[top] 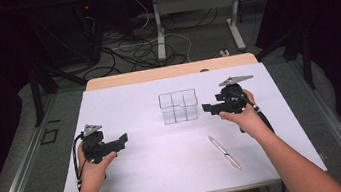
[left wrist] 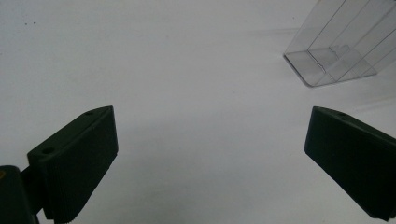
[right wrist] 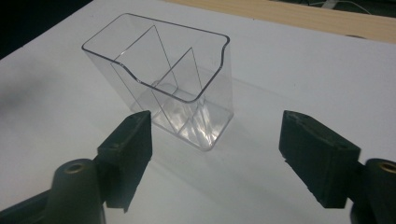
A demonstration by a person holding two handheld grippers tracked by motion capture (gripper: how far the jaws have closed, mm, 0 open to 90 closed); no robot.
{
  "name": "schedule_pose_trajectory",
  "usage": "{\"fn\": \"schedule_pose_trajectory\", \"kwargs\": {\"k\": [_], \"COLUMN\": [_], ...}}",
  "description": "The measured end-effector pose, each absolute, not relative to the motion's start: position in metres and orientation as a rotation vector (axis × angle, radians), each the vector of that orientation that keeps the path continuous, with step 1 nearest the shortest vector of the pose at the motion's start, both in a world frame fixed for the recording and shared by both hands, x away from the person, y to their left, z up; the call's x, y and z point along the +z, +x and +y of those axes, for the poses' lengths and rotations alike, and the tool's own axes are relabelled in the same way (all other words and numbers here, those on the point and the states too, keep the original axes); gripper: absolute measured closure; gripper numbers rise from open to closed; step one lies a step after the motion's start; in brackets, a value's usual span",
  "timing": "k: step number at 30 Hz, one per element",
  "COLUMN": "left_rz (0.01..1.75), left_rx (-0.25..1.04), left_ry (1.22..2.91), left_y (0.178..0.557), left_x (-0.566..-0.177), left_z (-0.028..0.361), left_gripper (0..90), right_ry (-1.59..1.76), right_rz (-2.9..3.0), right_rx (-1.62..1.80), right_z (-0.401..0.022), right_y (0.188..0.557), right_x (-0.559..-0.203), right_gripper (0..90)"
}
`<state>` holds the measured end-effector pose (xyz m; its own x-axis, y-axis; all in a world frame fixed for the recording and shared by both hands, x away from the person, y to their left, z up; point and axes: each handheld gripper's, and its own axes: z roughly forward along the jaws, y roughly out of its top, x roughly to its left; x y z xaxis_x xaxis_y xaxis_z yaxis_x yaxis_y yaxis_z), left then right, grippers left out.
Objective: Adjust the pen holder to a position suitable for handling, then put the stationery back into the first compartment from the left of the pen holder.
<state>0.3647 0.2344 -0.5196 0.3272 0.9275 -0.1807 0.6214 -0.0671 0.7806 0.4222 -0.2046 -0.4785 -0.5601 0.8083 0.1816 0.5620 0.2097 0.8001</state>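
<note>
A clear plastic organiser [top: 178,107] with inner dividers stands upright in the middle of the white sheet; nothing lies in it. My right gripper [top: 206,108] hovers just to its right, pointing at it, open. In the right gripper view the organiser [right wrist: 163,79] stands just beyond the jaws of the right gripper [right wrist: 215,119], which hold nothing. My left gripper [top: 123,139] rests at the sheet's left, open, aimed towards the centre. The left gripper view has the left gripper [left wrist: 210,114] with jaws wide over bare sheet, and the organiser [left wrist: 334,51] lies far off at top right. A silver pen [top: 224,152] lies near the front right.
The white sheet [top: 133,172] covers most of the table, and a strip of wood [top: 170,71] borders its far edge. Beyond it are table legs and tangled cables [top: 137,50] on the floor. Metal rails run along both sides of the table.
</note>
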Motion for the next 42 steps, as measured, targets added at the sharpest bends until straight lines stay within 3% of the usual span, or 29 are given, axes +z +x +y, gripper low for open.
{"fn": "schedule_pose_trajectory", "kwargs": {"k": [5,11,18,20,28,42], "left_rz": [1.381,1.377,1.377,1.379,1.376,1.372], "left_rx": [0.474,0.472,0.466,0.465,0.468,0.471], "left_ry": [1.782,1.782,1.792,1.79,1.8,1.807], "left_y": [0.365,0.366,0.366,0.366,0.366,0.366], "left_x": [-0.52,-0.519,-0.519,-0.519,-0.519,-0.52], "left_z": [0.234,0.233,0.232,0.233,0.232,0.231], "left_gripper": [2.6,2.6,2.6,2.6,2.6,2.9], "right_ry": [1.375,1.42,1.44,1.45,1.479,1.647], "right_rz": [2.262,2.358,2.446,2.468,2.516,2.565], "right_rx": [1.224,1.12,1.051,1.042,0.996,0.93], "right_z": [-0.205,-0.202,-0.198,-0.198,-0.195,-0.194], "right_y": [0.418,0.413,0.411,0.41,0.401,0.397], "right_x": [-0.478,-0.481,-0.485,-0.487,-0.491,-0.503], "right_gripper": [15.9,16.2,26.0,32.3,34.2,60.0]}}
